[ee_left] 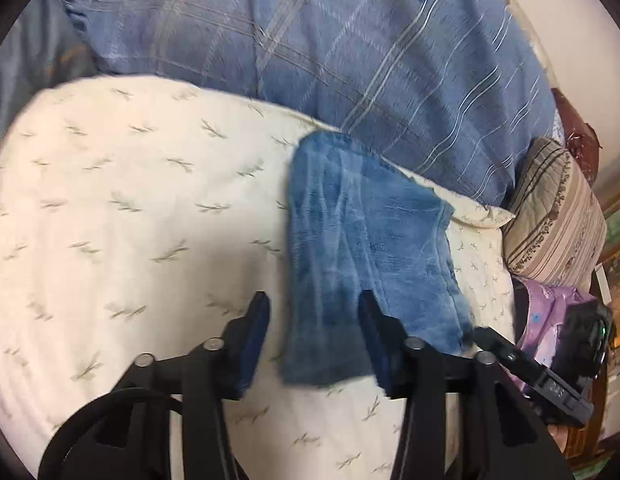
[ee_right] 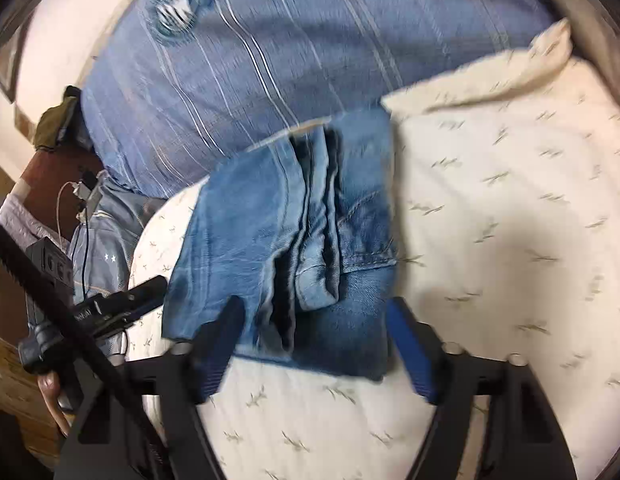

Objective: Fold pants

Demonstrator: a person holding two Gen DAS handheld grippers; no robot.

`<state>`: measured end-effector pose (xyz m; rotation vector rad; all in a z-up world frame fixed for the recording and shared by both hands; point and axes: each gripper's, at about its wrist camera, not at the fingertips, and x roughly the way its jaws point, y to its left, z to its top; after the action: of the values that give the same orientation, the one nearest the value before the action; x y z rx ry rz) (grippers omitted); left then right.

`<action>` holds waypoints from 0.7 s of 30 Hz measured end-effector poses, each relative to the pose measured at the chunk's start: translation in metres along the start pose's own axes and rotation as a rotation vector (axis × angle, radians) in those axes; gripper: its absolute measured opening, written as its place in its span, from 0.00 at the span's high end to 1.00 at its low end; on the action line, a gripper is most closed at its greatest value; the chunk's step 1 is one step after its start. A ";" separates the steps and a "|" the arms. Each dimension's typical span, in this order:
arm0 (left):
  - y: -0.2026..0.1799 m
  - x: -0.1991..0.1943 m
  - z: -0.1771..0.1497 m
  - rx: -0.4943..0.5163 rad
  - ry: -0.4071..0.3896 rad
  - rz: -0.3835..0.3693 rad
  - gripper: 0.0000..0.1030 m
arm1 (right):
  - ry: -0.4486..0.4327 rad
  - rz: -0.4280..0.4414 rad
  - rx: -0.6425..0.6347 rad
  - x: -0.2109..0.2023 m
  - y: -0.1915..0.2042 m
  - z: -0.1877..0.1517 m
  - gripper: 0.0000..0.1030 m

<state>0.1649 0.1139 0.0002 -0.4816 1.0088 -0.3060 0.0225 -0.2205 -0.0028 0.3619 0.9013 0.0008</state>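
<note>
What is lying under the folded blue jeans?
The folded jeans lie on a cream bedcover printed with small leaf sprigs, which shows all around them. Their far edge reaches the blue striped blanket. The part directly beneath them is covered.

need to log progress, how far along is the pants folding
Mostly done: the jeans lie in a compact folded bundle on the cream cover. Nothing is in hand: the left gripper and right gripper both stand open around the near edge. Left: perhaps squaring the uneven layers showing at the bundle's end.
</note>
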 end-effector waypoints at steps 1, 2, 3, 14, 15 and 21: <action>0.002 -0.007 -0.008 -0.007 -0.012 0.020 0.50 | -0.017 -0.018 -0.012 -0.007 -0.001 -0.006 0.21; 0.006 -0.013 -0.018 -0.008 -0.022 0.058 0.50 | -0.028 -0.041 -0.022 -0.012 0.000 -0.011 0.21; 0.007 -0.017 -0.027 -0.002 -0.028 0.095 0.50 | -0.034 -0.070 -0.040 -0.016 0.002 -0.020 0.21; -0.018 0.018 -0.058 0.034 -0.019 0.193 0.75 | 0.061 -0.275 -0.097 0.031 0.010 -0.030 0.62; -0.019 0.018 -0.057 0.036 -0.020 0.171 0.79 | 0.053 -0.280 -0.093 0.031 0.009 -0.028 0.70; -0.041 -0.002 -0.063 0.101 -0.192 0.148 0.98 | -0.030 -0.257 -0.088 0.012 0.014 -0.028 0.90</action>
<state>0.1083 0.0641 -0.0050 -0.3360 0.8326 -0.1735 0.0105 -0.1972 -0.0237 0.1622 0.9099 -0.1999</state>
